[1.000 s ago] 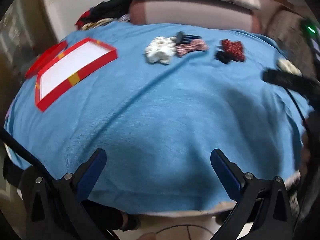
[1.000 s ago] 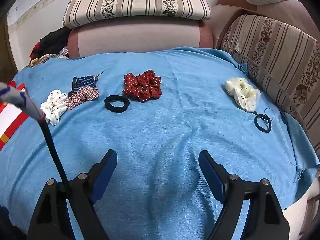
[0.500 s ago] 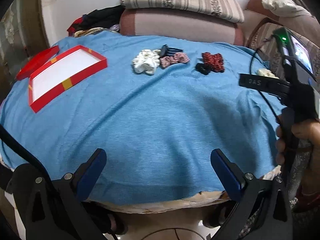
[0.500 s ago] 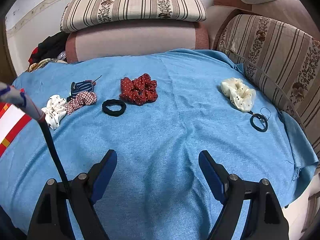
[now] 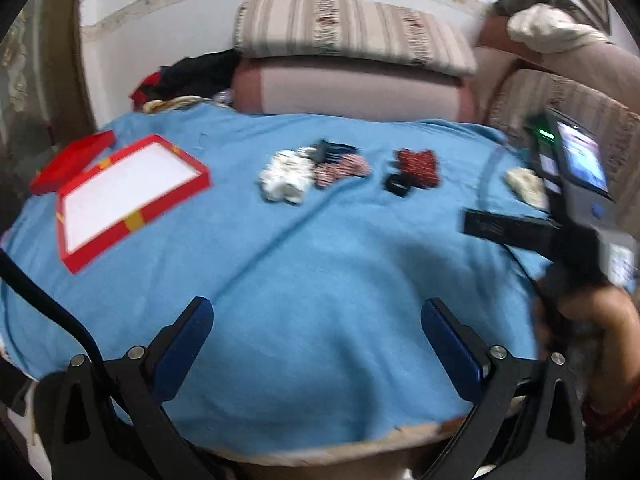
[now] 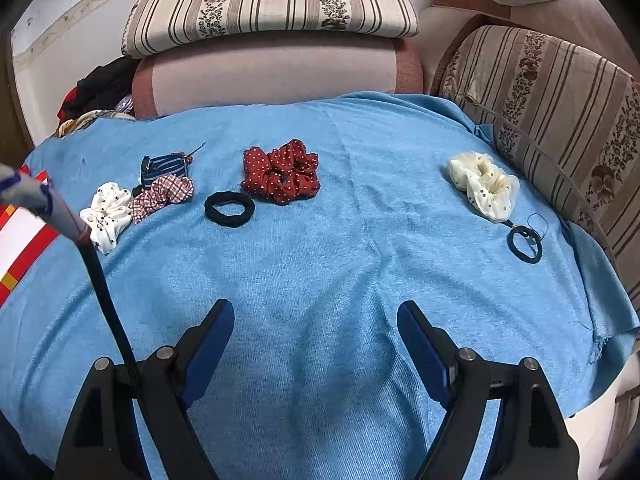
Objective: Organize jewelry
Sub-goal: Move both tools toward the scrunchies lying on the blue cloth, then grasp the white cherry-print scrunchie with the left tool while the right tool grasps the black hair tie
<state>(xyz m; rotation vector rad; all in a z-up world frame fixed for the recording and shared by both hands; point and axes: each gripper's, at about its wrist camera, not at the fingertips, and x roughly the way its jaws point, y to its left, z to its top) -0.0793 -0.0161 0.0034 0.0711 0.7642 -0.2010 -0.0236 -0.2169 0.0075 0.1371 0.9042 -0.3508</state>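
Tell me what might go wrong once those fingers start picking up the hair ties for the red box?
The checked scrunchie touches the white dotted scrunchie and the striped tie, so one pinch may lift several together. The small black band lies flat near the blue cloth's right edge; the fingers might pinch cloth instead. A black cable hangs toward the red box and could snag.

Left wrist sharpness: I see motion smear across the blue cloth (image 5: 320, 240) and scrunchies.
Right wrist sharpness: I read it crisp (knit weave visible).
Light: soft, even, indoor; no glare.
Shadows: faint, under my fingers (image 6: 212, 336).
Edges: strong fisheye bending, dark corner vignette in both.
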